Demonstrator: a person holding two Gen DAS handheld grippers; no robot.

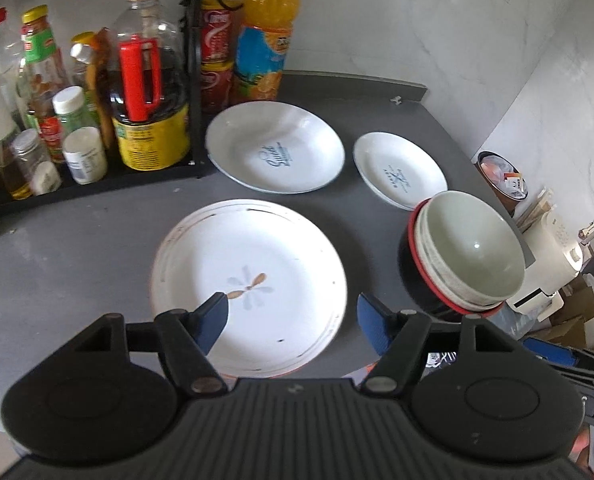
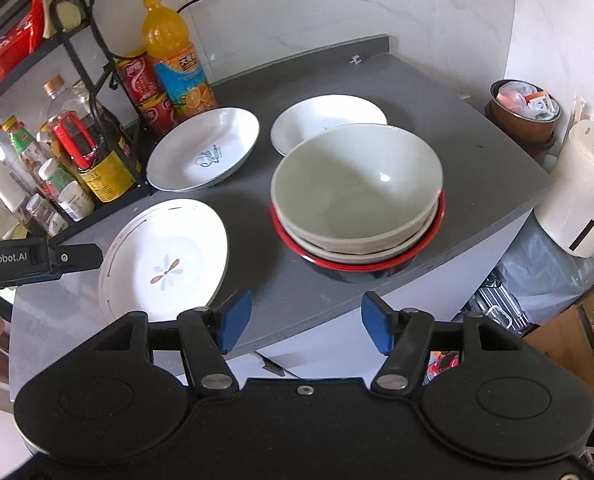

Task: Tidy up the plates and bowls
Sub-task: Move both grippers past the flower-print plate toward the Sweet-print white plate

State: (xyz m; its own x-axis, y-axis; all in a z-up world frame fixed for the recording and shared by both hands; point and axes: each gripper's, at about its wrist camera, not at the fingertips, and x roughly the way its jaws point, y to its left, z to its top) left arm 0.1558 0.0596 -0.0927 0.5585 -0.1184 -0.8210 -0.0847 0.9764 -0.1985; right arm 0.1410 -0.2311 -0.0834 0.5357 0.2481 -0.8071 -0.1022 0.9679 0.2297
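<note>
Grey countertop point(image 1: 77, 256) fills my left wrist view, backed by a pale marbled wall point(image 1: 437, 32). My left gripper point(image 1: 293, 320) hangs with its blue pads wide apart and nothing between them, one pad over the flower plate point(image 1: 257, 280). Taking that plate as the landmark: beyond it sits the large white plate point(image 1: 275, 146), beyond and right the small white plate point(image 1: 397, 168), and directly right the stack of bowls point(image 1: 461, 256), close to the counter's edge. Beyond and left stands a black rack point(image 1: 195, 60) crowded with bottles (an orange juice bottle point(image 1: 267, 32) just outside it).

From the right wrist, the same countertop point(image 2: 477, 152) ends at a pale cabinet front, with cardboard boxes point(image 2: 577, 336) on the floor below. My right gripper point(image 2: 307, 322) is likewise spread open and empty, near the counter's edge. The stack of bowls point(image 2: 357, 196) lies right of the flower plate point(image 2: 165, 256); the left gripper's black body point(image 2: 33, 260) reaches in at that plate's left.
</note>
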